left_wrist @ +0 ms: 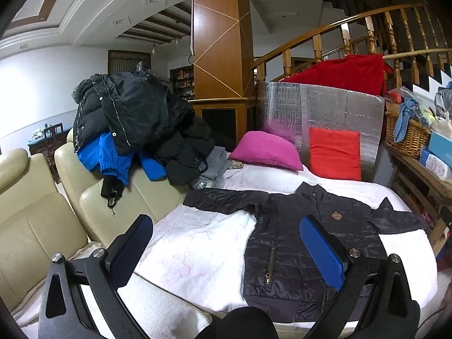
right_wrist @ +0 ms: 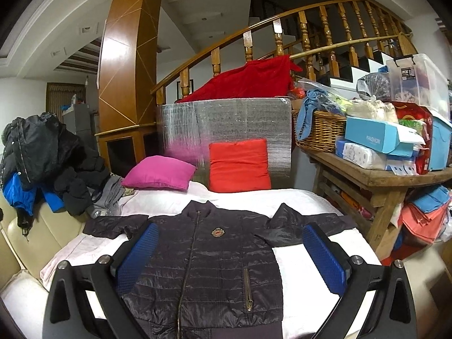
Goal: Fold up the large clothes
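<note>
A dark navy quilted jacket (right_wrist: 209, 260) lies flat, front up and zipped, on a white blanket (right_wrist: 308, 262), with both sleeves spread out sideways. It also shows in the left wrist view (left_wrist: 305, 243). My left gripper (left_wrist: 226, 243) is open and empty, held above the jacket's left lower side and the blanket (left_wrist: 197, 254). My right gripper (right_wrist: 228, 254) is open and empty, held above the jacket's body, with its blue pads (right_wrist: 325, 257) on either side of it.
A pile of black and blue coats (left_wrist: 132, 124) sits on the cream sofa (left_wrist: 36, 226) to the left. A pink pillow (right_wrist: 159, 172) and a red pillow (right_wrist: 238, 165) lie at the back. A wooden table (right_wrist: 378, 180) with a wicker basket (right_wrist: 320, 130) and boxes stands to the right.
</note>
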